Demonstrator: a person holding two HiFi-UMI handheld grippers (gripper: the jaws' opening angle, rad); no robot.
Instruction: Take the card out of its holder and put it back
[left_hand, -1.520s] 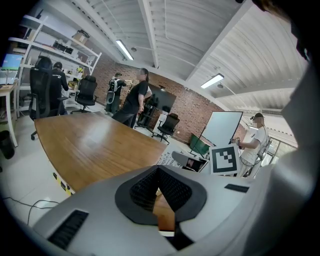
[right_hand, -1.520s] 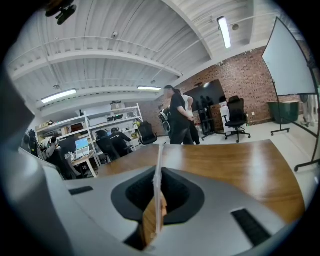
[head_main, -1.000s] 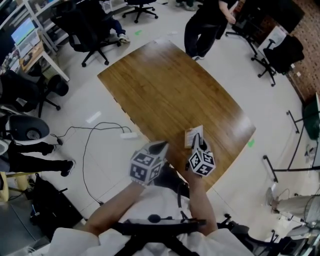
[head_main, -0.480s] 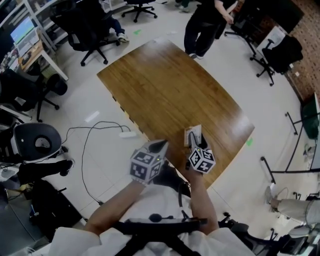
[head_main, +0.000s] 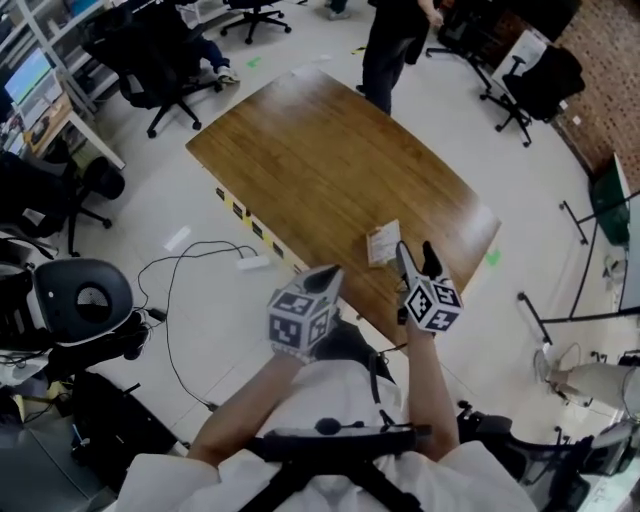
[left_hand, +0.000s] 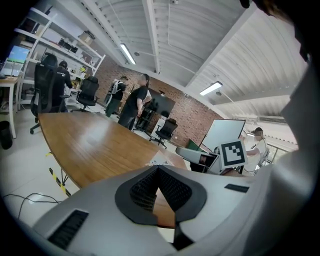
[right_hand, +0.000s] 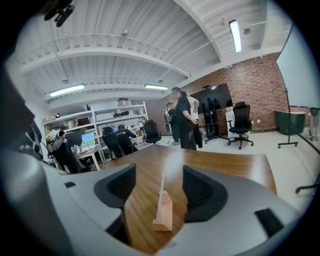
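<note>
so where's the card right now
In the head view the card stands in its holder by the table's near right edge, just ahead of the right gripper, whose jaws have just been opening and touch nothing.

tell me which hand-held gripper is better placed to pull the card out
Right. The right hand-held gripper stands open and empty, its jaws having just been opening, with the card in its holder ahead of the gap. The left hand-held gripper is shut and farther from the card.

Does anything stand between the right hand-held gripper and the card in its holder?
Nothing visible does. The right hand-held gripper, jaws just opening and empty, faces the card in its wooden holder across the table.
</note>
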